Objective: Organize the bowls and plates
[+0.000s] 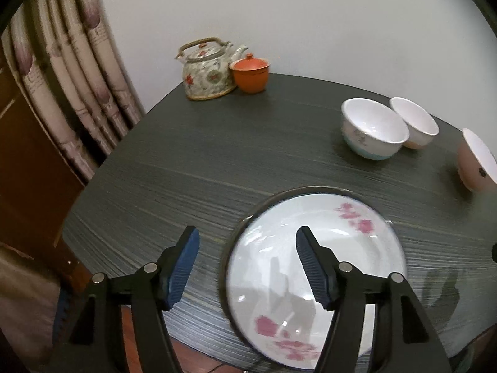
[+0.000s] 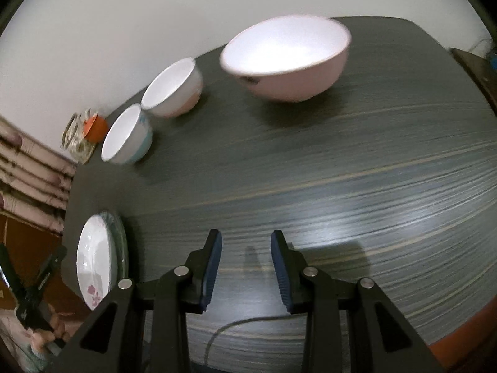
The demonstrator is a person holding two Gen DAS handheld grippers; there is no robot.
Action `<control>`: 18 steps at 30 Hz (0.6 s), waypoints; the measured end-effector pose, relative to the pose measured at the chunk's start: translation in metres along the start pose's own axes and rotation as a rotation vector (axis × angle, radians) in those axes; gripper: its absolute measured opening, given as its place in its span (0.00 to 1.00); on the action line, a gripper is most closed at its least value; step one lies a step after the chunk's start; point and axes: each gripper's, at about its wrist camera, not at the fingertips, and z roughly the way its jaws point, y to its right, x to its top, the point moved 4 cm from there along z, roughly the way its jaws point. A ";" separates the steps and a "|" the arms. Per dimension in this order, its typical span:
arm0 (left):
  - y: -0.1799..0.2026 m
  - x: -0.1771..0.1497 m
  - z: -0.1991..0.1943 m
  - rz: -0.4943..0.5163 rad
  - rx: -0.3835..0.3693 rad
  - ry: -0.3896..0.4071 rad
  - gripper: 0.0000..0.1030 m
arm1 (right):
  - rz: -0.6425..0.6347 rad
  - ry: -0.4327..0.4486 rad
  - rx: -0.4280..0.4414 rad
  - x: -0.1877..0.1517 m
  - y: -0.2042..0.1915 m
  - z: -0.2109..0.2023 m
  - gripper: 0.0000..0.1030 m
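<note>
Nearest the viewer, the left gripper (image 1: pixel 247 250) hangs above the near edge of a dark wood-grain table (image 1: pixel 192 168), its blue-padded jaws spread apart with nothing between them. One pad sits over bare tabletop, the other over a white plate with pink flowers (image 1: pixel 313 276), which lies released on the table near that edge. From the right wrist view this plate appears to rest on at least one more plate with a greenish rim (image 2: pixel 122 248), so a small stack looks to be forming there.

The right gripper (image 2: pixel 246 267) hovers over open table a little further along, jaws part-open and empty, angled downward. A thin cable (image 2: pixel 217 335) lies under it.

Further back stand the bowls: a large pink bowl (image 2: pixel 289 59) on its own, then two small white bowls, one with a blue-green base (image 2: pixel 127 136) and one with a pinkish base (image 2: pixel 172 88), touching side by side. At the far corner sit a floral teapot (image 1: pixel 208 71) and an orange lidded cup (image 1: pixel 250 74), beside a curtain (image 1: pixel 71 77).

The plate step looks finished; the bowls remain unsorted. The next move probably calls for the right gripper to reach a bowl rim and pinch it.
</note>
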 end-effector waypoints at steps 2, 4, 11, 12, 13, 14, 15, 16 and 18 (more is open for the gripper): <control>0.017 0.005 -0.004 0.013 -0.026 -0.009 0.62 | 0.000 0.029 -0.013 0.009 0.008 -0.007 0.33; 0.041 0.012 -0.008 0.039 -0.054 -0.009 0.62 | -0.010 0.068 -0.036 0.020 0.015 -0.015 0.33; 0.130 0.042 -0.020 0.120 -0.184 0.003 0.69 | -0.021 0.169 -0.069 0.062 0.038 -0.036 0.33; 0.142 0.046 -0.021 0.129 -0.205 0.000 0.69 | -0.025 0.171 -0.068 0.068 0.041 -0.036 0.33; 0.157 0.051 -0.023 0.142 -0.232 -0.001 0.70 | -0.028 0.173 -0.076 0.076 0.044 -0.037 0.33; 0.172 0.057 -0.025 0.155 -0.254 -0.002 0.70 | -0.027 0.173 -0.082 0.081 0.047 -0.037 0.33; 0.184 0.061 -0.026 0.166 -0.273 -0.005 0.71 | -0.028 0.175 -0.080 0.087 0.049 -0.037 0.33; 0.198 0.066 -0.026 0.177 -0.297 -0.013 0.72 | -0.025 0.175 -0.077 0.094 0.051 -0.036 0.33; 0.222 0.075 -0.026 0.188 -0.341 -0.036 0.73 | -0.019 0.169 -0.097 0.110 0.058 -0.034 0.33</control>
